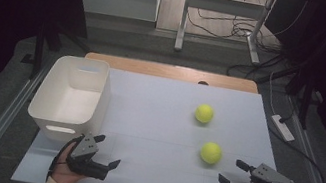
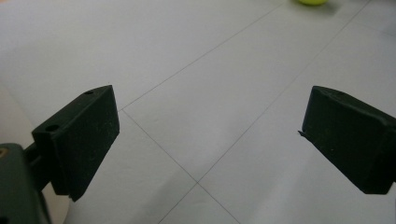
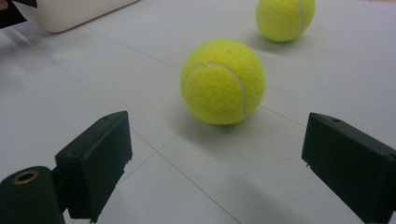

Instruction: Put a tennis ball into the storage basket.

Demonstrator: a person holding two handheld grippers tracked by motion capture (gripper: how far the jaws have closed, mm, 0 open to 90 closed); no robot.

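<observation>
Two yellow-green tennis balls lie on the white table. The nearer ball [image 1: 211, 152] [image 3: 223, 81] sits just ahead of my right gripper [image 1: 230, 171] [image 3: 217, 140], whose jaws stand wide open with nothing between them. The farther ball [image 1: 204, 113] [image 3: 285, 18] rests beyond it, toward the table's middle. My left gripper [image 1: 108, 150] [image 2: 210, 121] is open too, low over bare table near the front left, holding nothing. The edge of a ball [image 2: 312, 2] peeks in at the top of the left gripper view.
A white plastic bin [image 1: 71, 95] [image 3: 70, 14] stands at the table's left, just beyond my left hand. The table [image 1: 156, 120] has a wooden strip along its far edge. Cables and desk legs lie on the floor behind.
</observation>
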